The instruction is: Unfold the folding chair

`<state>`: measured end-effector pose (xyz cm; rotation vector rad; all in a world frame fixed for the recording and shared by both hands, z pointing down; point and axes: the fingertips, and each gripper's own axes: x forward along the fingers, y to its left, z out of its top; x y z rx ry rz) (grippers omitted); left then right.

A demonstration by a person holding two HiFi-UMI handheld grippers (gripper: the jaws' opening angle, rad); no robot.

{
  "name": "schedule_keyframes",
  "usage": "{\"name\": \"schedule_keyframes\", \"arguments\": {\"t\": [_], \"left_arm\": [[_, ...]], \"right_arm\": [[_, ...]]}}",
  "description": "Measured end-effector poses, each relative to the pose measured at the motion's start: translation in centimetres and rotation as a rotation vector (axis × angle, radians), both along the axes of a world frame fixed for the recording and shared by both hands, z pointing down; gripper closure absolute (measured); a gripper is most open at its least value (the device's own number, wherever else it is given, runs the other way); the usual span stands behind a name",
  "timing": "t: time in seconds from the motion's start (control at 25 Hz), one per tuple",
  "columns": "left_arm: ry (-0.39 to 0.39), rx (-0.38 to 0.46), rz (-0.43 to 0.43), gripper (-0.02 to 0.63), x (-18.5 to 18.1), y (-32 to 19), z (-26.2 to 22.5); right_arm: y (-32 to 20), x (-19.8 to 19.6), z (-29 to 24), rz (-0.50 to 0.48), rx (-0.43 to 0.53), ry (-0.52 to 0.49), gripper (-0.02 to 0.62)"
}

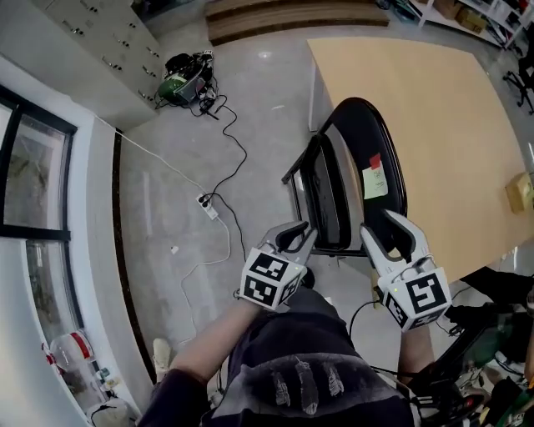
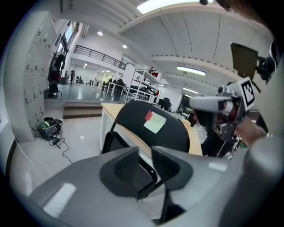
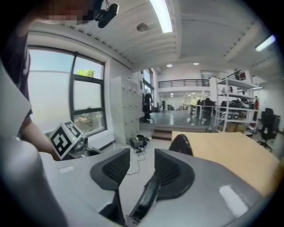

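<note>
The black folding chair (image 1: 350, 167) stands folded flat, leaning against the edge of a light wooden table (image 1: 434, 108). A pale sticky note (image 1: 375, 181) and a small red label are stuck on its backrest. My left gripper (image 1: 298, 235) is at the chair's near left edge, its jaws a narrow gap apart. In the left gripper view the chair's frame tube (image 2: 148, 170) shows through that gap (image 2: 145, 155), not pressed. My right gripper (image 1: 389, 229) is at the chair's near right side, open. A dark chair edge (image 3: 146, 199) runs under its jaws (image 3: 142, 162), ungripped.
A white power strip (image 1: 207, 206) with cables lies on the grey floor left of the chair. A green and black device (image 1: 185, 79) sits by the lockers (image 1: 100, 33). Wooden steps (image 1: 292, 17) lie beyond. A window (image 1: 33, 167) runs along the left. Cluttered gear fills the bottom right.
</note>
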<state>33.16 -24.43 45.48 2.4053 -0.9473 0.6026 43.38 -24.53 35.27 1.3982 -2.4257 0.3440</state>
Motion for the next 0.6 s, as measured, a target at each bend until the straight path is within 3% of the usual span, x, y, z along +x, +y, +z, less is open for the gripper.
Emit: {"name": "schedule_keyframes", "arguments": {"t": [0.08,0.16,0.2,0.28,0.44,0.6], "left_arm": [[-0.032,-0.083,0.041,0.373,2.9,-0.7,3.4],[-0.077,-0.15,0.055,0.277,5.1,-1.5,6.7],[-0.105,-0.174,0.055,0.257,5.9,-2.0,8.2],[-0.152,-0.219,0.045,0.232,7.4,-3.0,11.0],[-0.218,-0.3,0.003,0.213,9.7,-5.0,15.7],[-0.29,-0.362,0.034,0.213,11.5,-5.0,19.5]], "right_arm": [[-1.1,3.5,1.5,0.087,-0.043,0.065,0.394],[-1.7,6.0,3.8,0.146,-0.117,0.123,0.336],[-1.9,6.8,5.1,0.166,-0.162,0.151,0.29],[-2.2,8.0,7.8,0.19,-0.244,0.212,0.261],[-3.5,8.9,11.5,0.183,-0.333,0.258,0.268],[-3.9,9.2,12.6,0.168,-0.358,0.232,0.299]]}}
